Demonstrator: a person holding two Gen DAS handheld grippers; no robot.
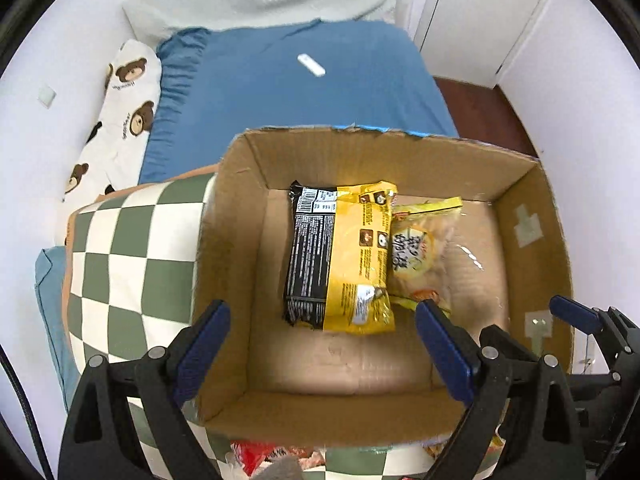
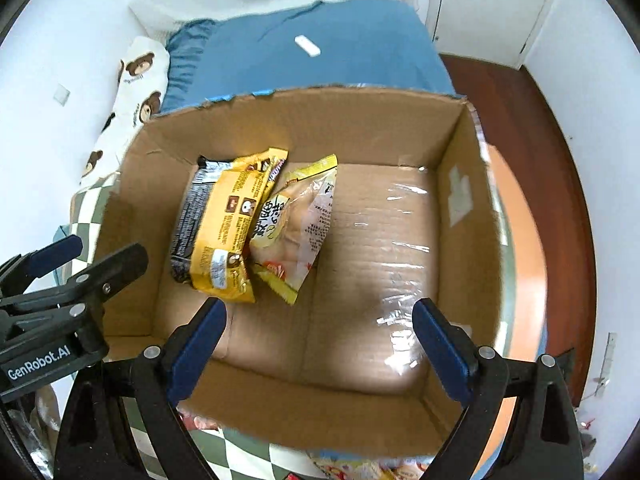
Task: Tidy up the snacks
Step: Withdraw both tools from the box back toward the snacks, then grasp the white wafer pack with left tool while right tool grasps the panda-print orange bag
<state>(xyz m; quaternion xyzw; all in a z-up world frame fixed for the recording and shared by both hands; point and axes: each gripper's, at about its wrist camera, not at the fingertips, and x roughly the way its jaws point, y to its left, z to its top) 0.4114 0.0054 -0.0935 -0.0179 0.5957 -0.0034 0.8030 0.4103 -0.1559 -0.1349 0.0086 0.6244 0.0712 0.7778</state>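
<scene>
Both grippers' fingers apart over cardboard box [image 1: 532, 216] w/ two snack packs [image 1: 344, 256].

Right half of the cardboard box [image 2: 460, 152] floor lies bare; two snack packets [image 2: 224, 232] crowd its left.

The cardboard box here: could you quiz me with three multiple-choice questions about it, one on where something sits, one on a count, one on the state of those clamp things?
1. Where in the cardboard box do the snack packs lie?
A. toward its left side
B. against its right wall
C. propped on its rim

2. How many packs are in the box?
A. none
B. two
C. five

3. How do the two tools stand?
A. both shut on a pack
B. one open, one shut
C. both open and holding nothing

Answers:
1 A, the yellow-and-black pack and the clear yellow-edged pack lie left of the bare floor.
2 B, only those two show.
3 C, the left tool and right tool have fingers spread with nothing between.
</scene>
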